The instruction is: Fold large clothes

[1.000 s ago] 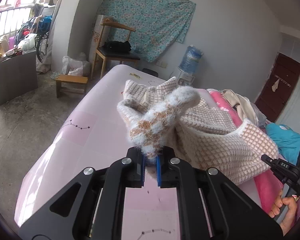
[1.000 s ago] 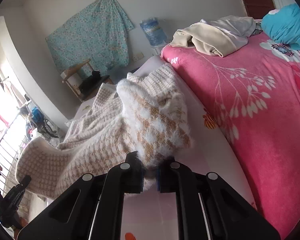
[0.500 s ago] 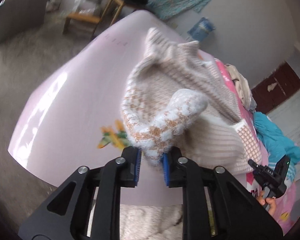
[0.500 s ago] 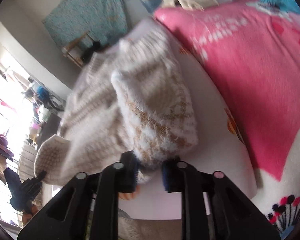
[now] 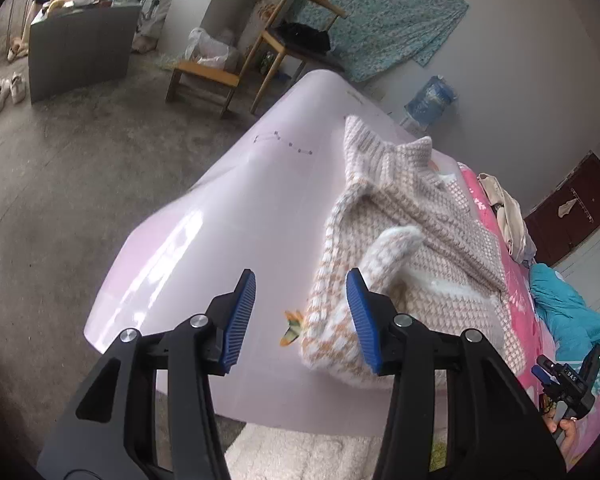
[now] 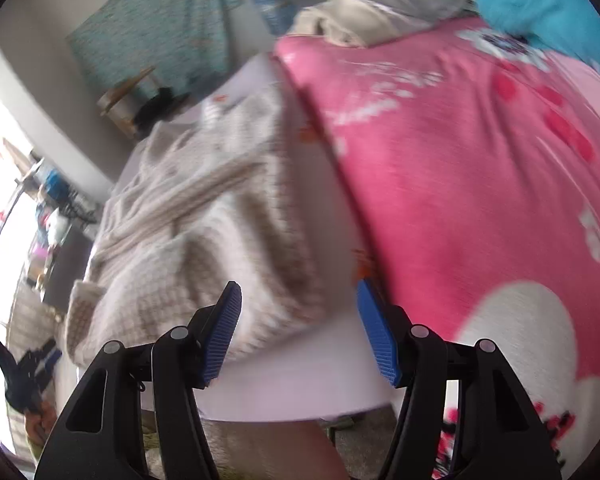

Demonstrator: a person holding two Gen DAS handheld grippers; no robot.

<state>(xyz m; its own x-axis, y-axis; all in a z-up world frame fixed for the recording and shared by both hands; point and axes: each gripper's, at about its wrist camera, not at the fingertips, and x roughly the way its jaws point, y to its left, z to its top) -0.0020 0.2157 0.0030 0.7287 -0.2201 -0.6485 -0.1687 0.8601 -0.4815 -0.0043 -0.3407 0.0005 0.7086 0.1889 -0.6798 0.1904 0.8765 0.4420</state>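
**Fold laid down, both claws letting go**

Nearest, the left claw [image 5: 302, 316] is spreading, its blue pads clear of the fuzzy beige-and-white checked knit sweater [image 5: 412, 276]. The right claw [image 6: 298, 334] is likewise opening, nothing pinched. The sweater lies bunched in a rough fold near the front edge of the pale pink tabletop [image 5: 236, 216], one fuzzy cuff sticking up. Judging by that, one fold is done; squaring and further folds remain. Beyond sit a bright pink flowered blanket [image 6: 480, 184], a wooden chair [image 5: 296, 40] and a teal patterned wall cloth [image 5: 384, 12].
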